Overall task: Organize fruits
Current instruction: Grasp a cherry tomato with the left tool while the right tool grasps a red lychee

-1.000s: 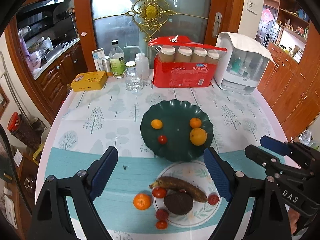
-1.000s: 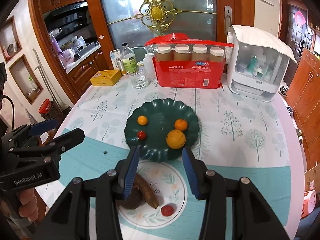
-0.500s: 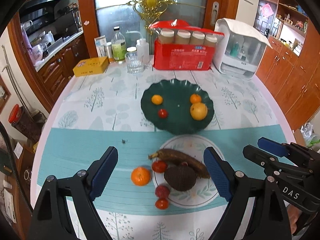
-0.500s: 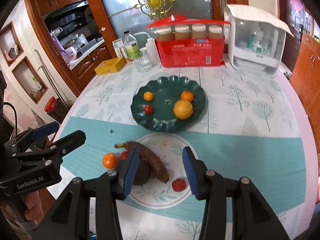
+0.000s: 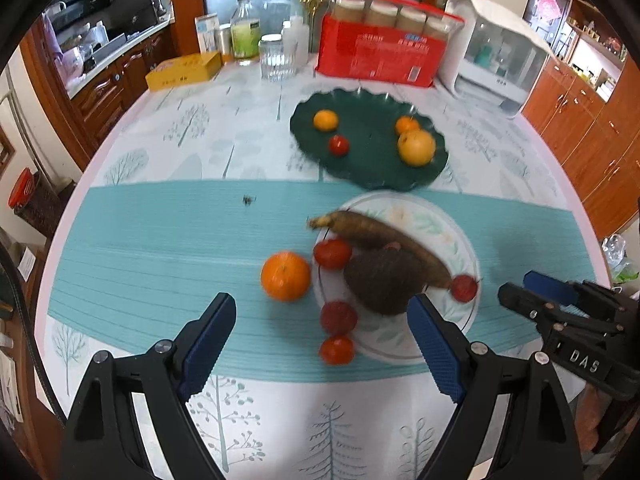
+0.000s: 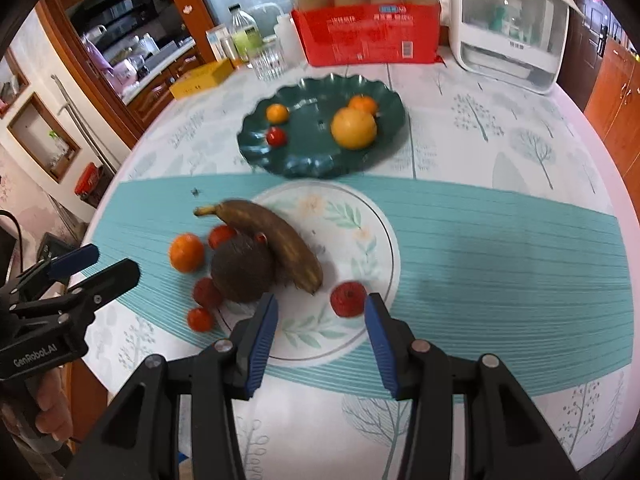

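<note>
A white floral plate (image 5: 456, 240) (image 6: 360, 216) holds a brown banana (image 5: 384, 240) (image 6: 276, 240), a dark round fruit (image 5: 384, 280) (image 6: 242, 270) and small red fruits (image 6: 348, 298). An orange (image 5: 285, 276) (image 6: 186, 252) and two red fruits (image 5: 337, 350) lie on the cloth beside it. Behind it a dark green plate (image 5: 368, 160) (image 6: 304, 160) holds a yellow fruit (image 5: 416, 147), two small oranges and one red fruit. My left gripper (image 5: 320, 336) is open and empty, near the orange. My right gripper (image 6: 318, 332) is open and empty, near the plate's front.
At the back of the round table stand a red cup pack (image 5: 380, 56), a white box (image 5: 496, 52), a glass (image 5: 274, 58), bottles (image 5: 245, 28) and a yellow tin (image 5: 184, 72). A small insect (image 5: 248, 200) sits on the teal stripe. The table edge is close on both sides.
Both grippers have pulled back and tilted down toward the near side of the table, so the white plate and loose fruits now fill the view. Both stay open.
</note>
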A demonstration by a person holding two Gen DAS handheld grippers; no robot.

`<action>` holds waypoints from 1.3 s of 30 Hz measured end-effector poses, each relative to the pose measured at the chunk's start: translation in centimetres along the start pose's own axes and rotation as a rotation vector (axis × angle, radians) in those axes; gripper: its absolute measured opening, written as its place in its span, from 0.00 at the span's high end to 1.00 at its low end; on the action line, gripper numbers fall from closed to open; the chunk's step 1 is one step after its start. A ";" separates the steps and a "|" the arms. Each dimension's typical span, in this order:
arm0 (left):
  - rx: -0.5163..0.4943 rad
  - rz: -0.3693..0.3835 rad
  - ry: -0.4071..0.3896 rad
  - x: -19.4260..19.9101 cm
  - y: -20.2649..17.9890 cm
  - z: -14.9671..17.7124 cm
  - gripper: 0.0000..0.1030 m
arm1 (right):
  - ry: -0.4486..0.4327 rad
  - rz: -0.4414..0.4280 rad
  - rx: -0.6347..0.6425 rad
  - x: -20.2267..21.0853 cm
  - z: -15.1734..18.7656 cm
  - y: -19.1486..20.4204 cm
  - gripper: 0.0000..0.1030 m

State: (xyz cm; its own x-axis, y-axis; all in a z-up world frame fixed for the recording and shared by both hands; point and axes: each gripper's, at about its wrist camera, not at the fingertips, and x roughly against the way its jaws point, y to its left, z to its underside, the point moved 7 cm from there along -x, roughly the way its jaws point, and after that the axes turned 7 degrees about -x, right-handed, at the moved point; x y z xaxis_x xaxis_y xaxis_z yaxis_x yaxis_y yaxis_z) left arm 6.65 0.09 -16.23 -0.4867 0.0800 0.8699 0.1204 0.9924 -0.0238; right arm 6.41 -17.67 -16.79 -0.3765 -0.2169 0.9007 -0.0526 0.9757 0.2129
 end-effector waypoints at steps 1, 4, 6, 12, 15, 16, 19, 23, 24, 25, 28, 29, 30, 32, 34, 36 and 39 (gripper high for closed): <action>0.002 0.002 0.008 -0.4 0.1 0.4 0.16 | 0.005 0.003 0.001 -0.2 0.2 -0.1 0.56; 0.018 0.028 0.041 -1.8 0.2 1.9 0.16 | 0.024 0.005 -0.004 -1.1 0.8 -0.4 0.56; 0.030 0.045 0.055 -2.7 0.2 2.8 0.18 | 0.033 0.004 -0.005 -1.7 1.1 -0.6 0.56; 0.042 0.066 0.092 -5.1 0.1 4.3 0.26 | 0.048 0.014 0.001 -3.2 1.6 -1.0 0.56; 0.048 0.067 0.089 -5.9 0.0 4.4 0.27 | 0.056 0.016 -0.005 -4.0 1.6 -1.3 0.56; 0.050 0.068 0.095 -6.1 0.0 4.5 0.27 | 0.058 0.016 -0.006 -4.1 1.6 -1.4 0.56; 0.052 0.080 0.115 -6.9 -0.3 4.8 0.31 | 0.063 0.013 -0.011 -4.7 1.6 -1.5 0.56; 0.039 0.095 0.135 -7.7 -1.1 5.4 0.39 | 0.067 0.010 -0.015 -5.3 1.3 -1.7 0.56; 0.037 0.099 0.141 -7.9 -1.3 5.5 0.42 | 0.067 0.010 -0.015 -5.5 1.2 -1.6 0.56; 0.037 0.101 0.144 -8.1 -1.4 5.6 0.46 | 0.067 0.012 -0.013 -5.6 1.2 -1.6 0.56; 0.039 0.098 0.142 -8.4 -1.7 5.8 0.53 | 0.066 0.019 -0.004 -6.1 1.0 -1.5 0.56; 0.035 0.098 0.139 -8.4 -1.8 5.8 0.56 | 0.067 0.023 0.002 -6.3 1.0 -1.4 0.56; 0.030 0.093 0.136 -8.4 -1.9 5.8 0.59 | 0.070 0.027 0.009 -6.5 1.0 -1.4 0.56; 0.028 0.090 0.132 -8.4 -2.0 5.8 0.67 | 0.076 0.033 0.017 -6.9 1.1 -1.3 0.56; 0.037 0.087 0.127 -8.4 -1.8 5.9 0.72 | 0.079 0.039 0.022 -7.3 1.3 -1.3 0.57; 0.056 0.098 0.123 -8.3 -1.6 5.9 0.73 | 0.085 0.043 0.025 -7.6 1.4 -1.4 0.63; 0.062 0.100 0.121 -8.3 -1.5 5.9 0.73 | 0.081 0.050 0.030 -7.8 1.4 -1.5 0.72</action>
State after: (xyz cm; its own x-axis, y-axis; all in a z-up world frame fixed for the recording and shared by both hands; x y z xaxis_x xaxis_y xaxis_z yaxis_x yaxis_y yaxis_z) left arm 5.42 -1.49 -26.30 -0.3663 0.1709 0.9147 0.1079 0.9842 -0.1407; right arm 8.18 -17.38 -24.66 -0.3032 -0.1689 0.9378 -0.0642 0.9856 0.1567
